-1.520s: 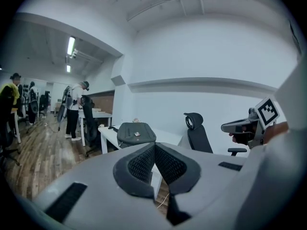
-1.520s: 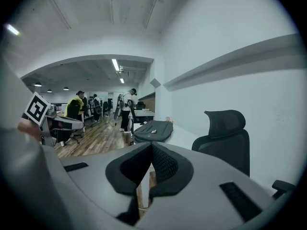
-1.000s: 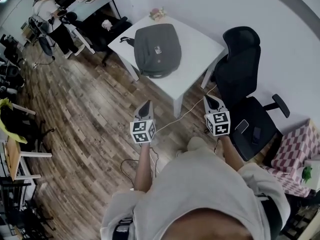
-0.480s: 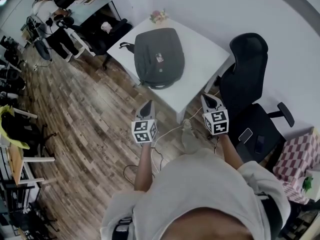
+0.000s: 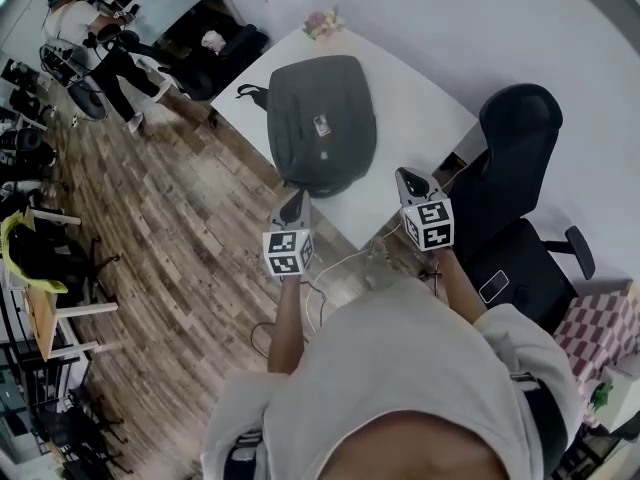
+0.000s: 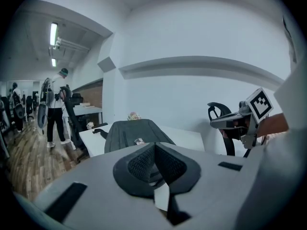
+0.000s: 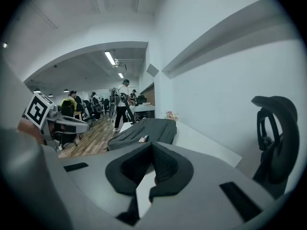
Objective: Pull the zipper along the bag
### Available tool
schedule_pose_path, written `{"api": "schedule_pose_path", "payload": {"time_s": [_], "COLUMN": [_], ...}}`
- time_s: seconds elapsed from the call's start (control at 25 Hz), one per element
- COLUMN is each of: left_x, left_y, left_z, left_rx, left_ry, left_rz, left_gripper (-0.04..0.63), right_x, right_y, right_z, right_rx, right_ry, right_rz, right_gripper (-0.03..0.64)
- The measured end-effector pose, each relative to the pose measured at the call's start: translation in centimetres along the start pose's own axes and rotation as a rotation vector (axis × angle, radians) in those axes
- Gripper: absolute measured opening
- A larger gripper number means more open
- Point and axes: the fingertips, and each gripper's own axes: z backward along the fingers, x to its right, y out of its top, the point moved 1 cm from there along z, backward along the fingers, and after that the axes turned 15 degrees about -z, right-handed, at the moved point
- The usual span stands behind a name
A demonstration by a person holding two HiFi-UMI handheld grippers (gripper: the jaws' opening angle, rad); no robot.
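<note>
A dark grey bag lies flat on the white table, with a small tag on its top. Both grippers hang in the air short of the table's near edge, apart from the bag. My left gripper is shut with nothing in it, pointing at the bag's near end. My right gripper is also shut and empty, over the table's near right corner. The left gripper view shows the bag ahead past the shut jaws and the right gripper alongside. In the right gripper view the bag lies ahead on the table.
A black office chair stands right of the table, with a phone on its seat. A small bunch of flowers sits at the table's far corner. A cable runs over the wood floor. A person stands far left.
The table and bag have come nearer in the head view. Both grippers have moved forward to the table's near edge, still shut and empty.
</note>
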Motion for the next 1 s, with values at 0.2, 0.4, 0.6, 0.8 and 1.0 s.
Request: {"api": "schedule_pose_path", "payload": {"time_s": [0.2, 0.4, 0.6, 0.8, 1.0], "left_x": [-0.8, -0.8, -0.6, 1.4, 3.3], "left_y": [0.1, -0.5, -1.3, -2.8, -4.6], "left_z": [-3.9, -6.7, -9.2, -10.2, -11.0], "left_rx": [-0.062, -0.129, -0.171, -0.225, -0.254], "left_ry": [-0.016, -0.046, -0.085, -0.212, -0.366], "left_rz": [-0.039, -0.101, -0.175, -0.357, -0.574], "left_gripper": [0.026, 0.026, 0.026, 0.026, 0.026], "right_x": [2.3, 4.2, 5.9, 6.7, 6.7], "right_y": [1.0, 0.6, -0.2, -1.5, -2.9], "right_z": [-4.6, -8.1, -11.1, -12.6, -13.6], "right_rx": [-0.038, -0.082, -0.128, -0.172, -0.21], "right_ry": [0.025, 0.042, 0.048, 0.044, 0.026], "right_rz": [-0.036, -0.078, -0.104, -0.115, -0.108], "right_gripper": [0.014, 0.014, 0.014, 0.014, 0.014]}}
